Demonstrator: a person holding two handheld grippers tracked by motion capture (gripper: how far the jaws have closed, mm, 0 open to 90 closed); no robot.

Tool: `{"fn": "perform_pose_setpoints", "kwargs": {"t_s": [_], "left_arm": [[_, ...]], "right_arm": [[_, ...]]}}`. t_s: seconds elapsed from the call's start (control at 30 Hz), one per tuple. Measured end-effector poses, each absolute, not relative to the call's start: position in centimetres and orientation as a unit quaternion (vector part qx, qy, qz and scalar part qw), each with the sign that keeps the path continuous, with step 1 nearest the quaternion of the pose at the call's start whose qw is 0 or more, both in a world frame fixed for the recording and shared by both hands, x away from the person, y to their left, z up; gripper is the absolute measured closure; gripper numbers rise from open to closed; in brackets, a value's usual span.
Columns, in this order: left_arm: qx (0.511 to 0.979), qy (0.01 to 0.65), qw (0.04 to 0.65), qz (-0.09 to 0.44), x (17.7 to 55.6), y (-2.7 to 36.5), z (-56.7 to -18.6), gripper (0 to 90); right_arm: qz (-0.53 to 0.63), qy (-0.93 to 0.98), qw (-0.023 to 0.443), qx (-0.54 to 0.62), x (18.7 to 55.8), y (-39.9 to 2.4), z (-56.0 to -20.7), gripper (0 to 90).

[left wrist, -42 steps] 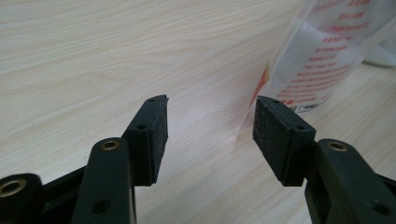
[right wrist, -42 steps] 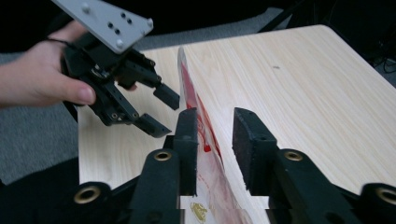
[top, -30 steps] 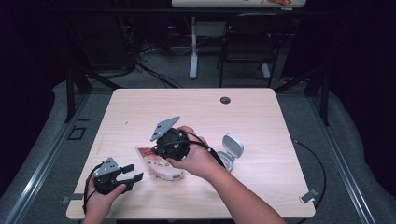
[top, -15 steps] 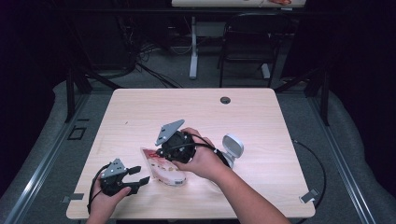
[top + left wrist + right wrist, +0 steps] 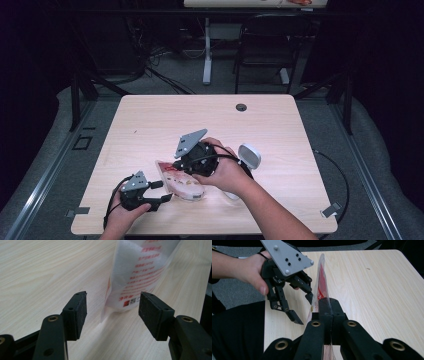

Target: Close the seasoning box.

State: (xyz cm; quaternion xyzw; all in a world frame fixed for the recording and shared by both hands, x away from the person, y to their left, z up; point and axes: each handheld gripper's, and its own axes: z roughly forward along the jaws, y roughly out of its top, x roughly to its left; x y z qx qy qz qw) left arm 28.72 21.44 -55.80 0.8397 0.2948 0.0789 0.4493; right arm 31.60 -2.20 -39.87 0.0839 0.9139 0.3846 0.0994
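Right gripper view: right hand-held gripper (image 5: 329, 305) clamps a thin white packet (image 5: 321, 277) printed in red, held edge-on. Left hand-held gripper (image 5: 112, 308) has just been opening; its pads flank the packet's corner without touching.

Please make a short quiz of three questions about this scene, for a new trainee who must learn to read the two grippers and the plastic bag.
1. True or false: the right gripper is shut on the plastic bag.
2. How do the pads of the left gripper stand to the bag's corner? A: pressed on it. B: open, one at each side, not touching. C: shut beside it.
3. What white thing lies on the table beside the person's right hand?

Key:
1. True; its jaws pinch the bag's edge, seen in the right gripper view.
2. B.
3. A round white device; what it is cannot be told.
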Motion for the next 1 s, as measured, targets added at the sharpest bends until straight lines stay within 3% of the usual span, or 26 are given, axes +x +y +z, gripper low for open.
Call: {"fn": "perform_pose_setpoints", "kwargs": {"t_s": [0.83,1.0], "left_arm": [[0.842,0.219,0.49,0.052,28.7,19.5,-55.6,38.3],[0.846,0.22,0.483,0.057,28.7,19.6,-55.3,43.4]], "right_arm": [[0.421,0.901,0.088,0.05,30.4,-2.8,-36.9,90.0],[0.422,0.901,0.088,0.05,30.4,-2.9,-36.8,90.0]]}}
